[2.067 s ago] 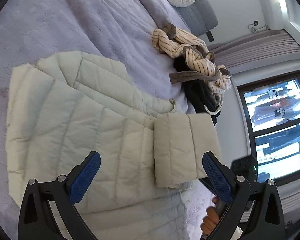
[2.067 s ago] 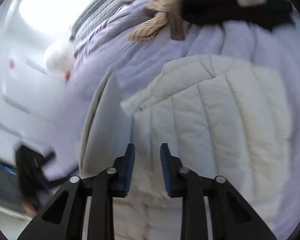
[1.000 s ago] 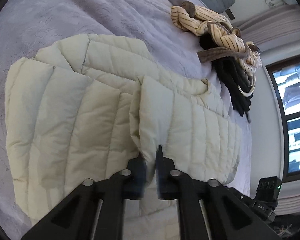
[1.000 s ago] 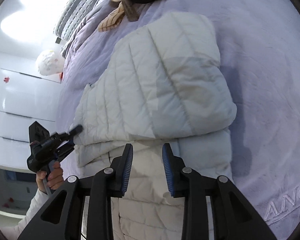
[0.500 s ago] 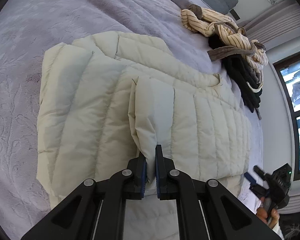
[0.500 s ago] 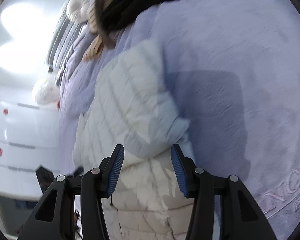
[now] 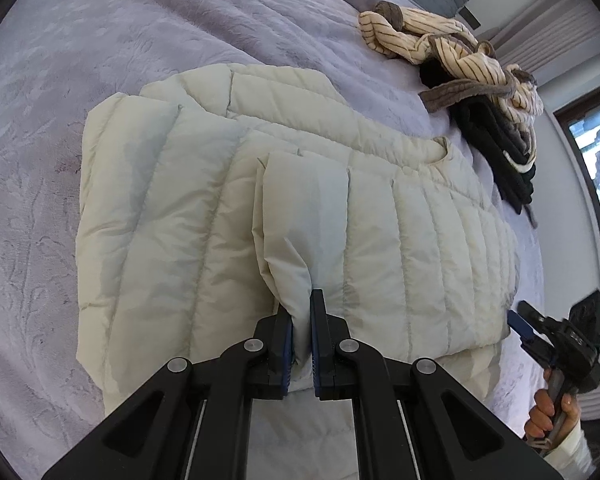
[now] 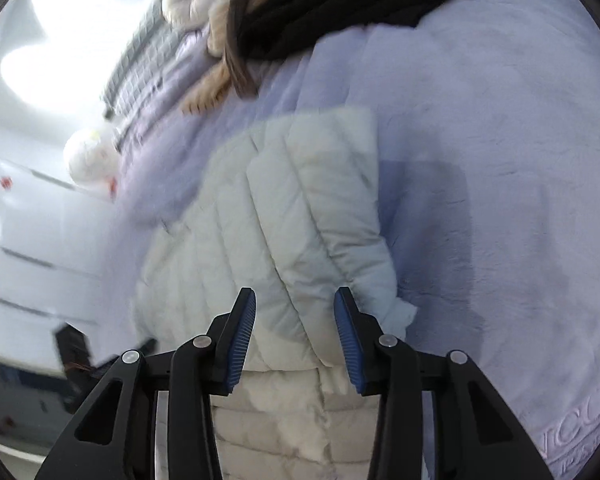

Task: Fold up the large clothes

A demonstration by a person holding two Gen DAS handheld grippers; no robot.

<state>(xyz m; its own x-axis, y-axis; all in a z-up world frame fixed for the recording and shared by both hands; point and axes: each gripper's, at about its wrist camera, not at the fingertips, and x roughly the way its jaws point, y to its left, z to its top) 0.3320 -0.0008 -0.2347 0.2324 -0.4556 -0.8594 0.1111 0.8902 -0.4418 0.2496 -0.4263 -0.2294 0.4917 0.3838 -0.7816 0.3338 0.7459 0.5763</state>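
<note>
A cream quilted puffer jacket [image 7: 172, 220] lies folded on a lilac bedspread [image 7: 100, 40]. My left gripper [image 7: 301, 320] is shut on the edge of its folded-over sleeve [image 7: 364, 232], which lies across the body. In the right wrist view the same jacket [image 8: 284, 216] lies under my right gripper [image 8: 295, 332], which is open with nothing between its blue pads. The right gripper also shows at the lower right of the left wrist view [image 7: 540, 332], held in a hand.
A striped beige garment [image 7: 440, 48] and black clothes [image 7: 496, 140] are piled at the far side of the bed. A round cushion [image 8: 188, 0] and grey pillows lie near the headboard. A window [image 7: 596, 152] is at the right. White drawers [image 8: 28, 248] stand beside the bed.
My left gripper closed on the sleeve and drew it across the jacket body. My right gripper let go of the jacket, opened, and swung back; its view is blurred.
</note>
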